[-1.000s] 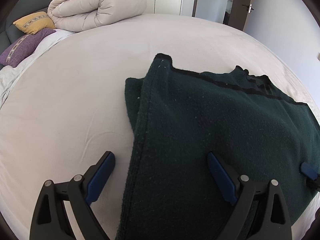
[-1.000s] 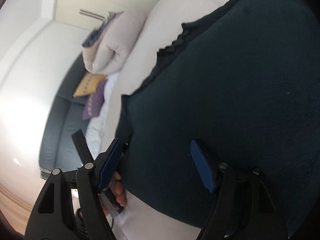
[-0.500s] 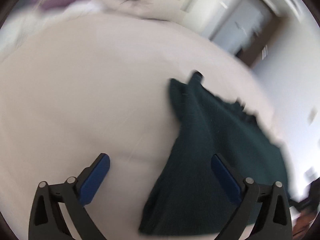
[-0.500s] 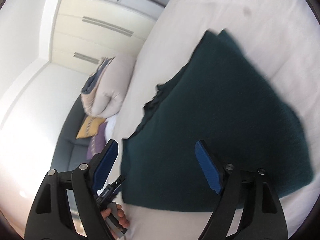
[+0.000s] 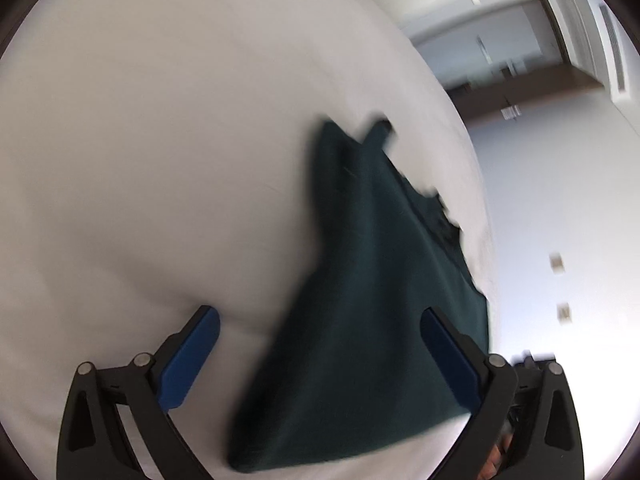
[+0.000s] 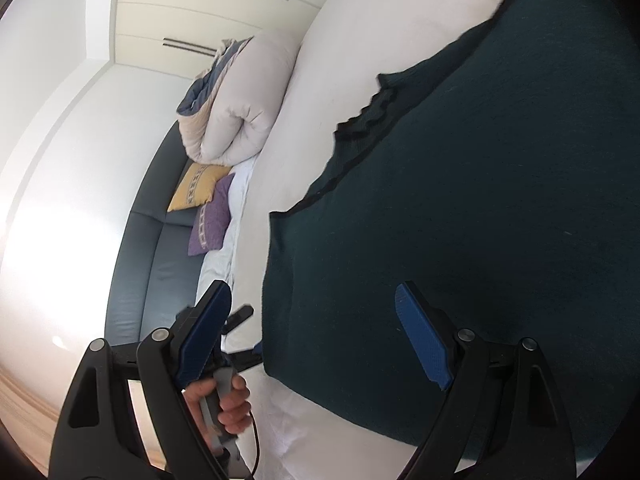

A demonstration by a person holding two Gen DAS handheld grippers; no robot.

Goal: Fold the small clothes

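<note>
A folded dark green garment (image 6: 472,216) lay flat on the bed (image 5: 160,160), close to its near edge. The left gripper (image 5: 320,354) was closing slightly, its pads still wide and clear of the cloth below. The right gripper (image 6: 312,332) was opening above the garment, gripping nothing. A rolled duvet (image 6: 244,96) and two cushions (image 6: 200,188) sat at the bed's far end.

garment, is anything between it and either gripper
Nothing visible. The dark green garment lies folded on the bed, right under the left gripper and the right gripper. Left jaws are closing, right jaws opening, neither pressing the cloth.
</note>
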